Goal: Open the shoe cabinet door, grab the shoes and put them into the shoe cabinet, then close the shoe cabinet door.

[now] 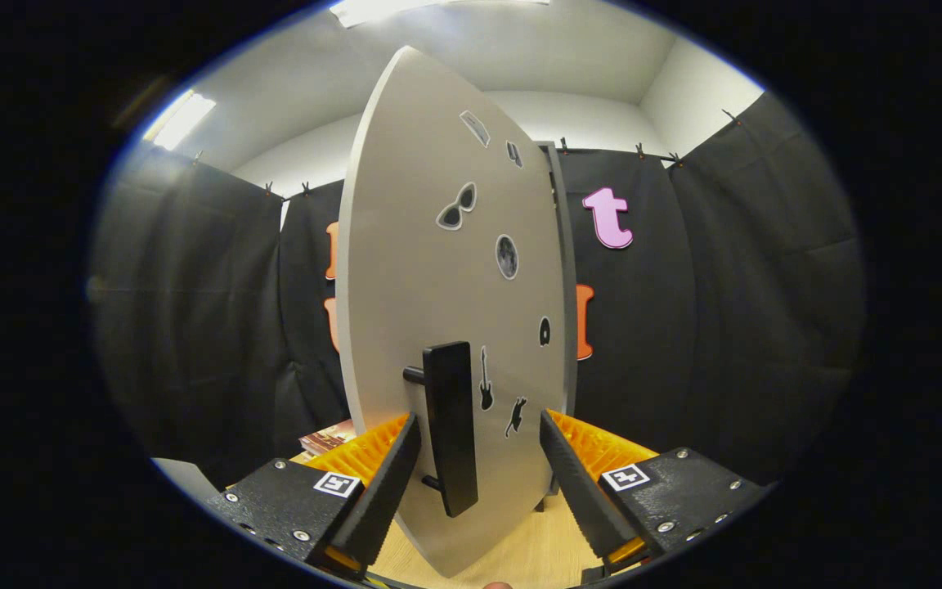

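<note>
The shoe cabinet door point(438, 245), a pale grey panel with several small black stickers, stands swung out towards me, seen at a steep angle. Its black bar handle point(449, 425) is upright on two short posts. My gripper point(479, 470) is open, with the handle between its fingers: the left finger point(385, 483) lies close beside the handle, the right finger point(577, 483) stands well clear of it. Neither finger presses on the handle. The cabinet's edge point(562, 270) shows just behind the door. The cabinet's inside is hidden by the door.
A light wooden table top point(520, 548) lies under the door and the fingers. A small stack of books or boxes point(328, 440) sits on it beyond the left finger. Black cloth walls close the booth on all sides.
</note>
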Tool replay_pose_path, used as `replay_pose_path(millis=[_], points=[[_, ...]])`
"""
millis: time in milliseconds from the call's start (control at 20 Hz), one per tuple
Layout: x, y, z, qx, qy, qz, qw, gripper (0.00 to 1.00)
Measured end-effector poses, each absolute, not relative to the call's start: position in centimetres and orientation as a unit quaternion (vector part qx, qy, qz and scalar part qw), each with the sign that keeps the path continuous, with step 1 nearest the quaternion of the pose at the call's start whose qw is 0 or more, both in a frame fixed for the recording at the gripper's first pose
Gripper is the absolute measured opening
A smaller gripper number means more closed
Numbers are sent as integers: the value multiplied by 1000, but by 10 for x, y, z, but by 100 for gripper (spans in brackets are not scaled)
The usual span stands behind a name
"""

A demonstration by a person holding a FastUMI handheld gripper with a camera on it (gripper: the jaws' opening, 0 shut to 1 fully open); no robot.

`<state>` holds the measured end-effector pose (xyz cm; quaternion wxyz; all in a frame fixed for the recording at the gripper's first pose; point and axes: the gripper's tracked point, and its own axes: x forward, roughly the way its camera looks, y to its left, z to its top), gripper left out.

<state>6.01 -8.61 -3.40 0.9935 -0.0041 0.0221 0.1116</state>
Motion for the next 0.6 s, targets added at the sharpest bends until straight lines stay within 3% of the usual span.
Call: replay_pose_path(millis=[600], points=[[111, 3, -44, -15, 25, 166, 986, 94]])
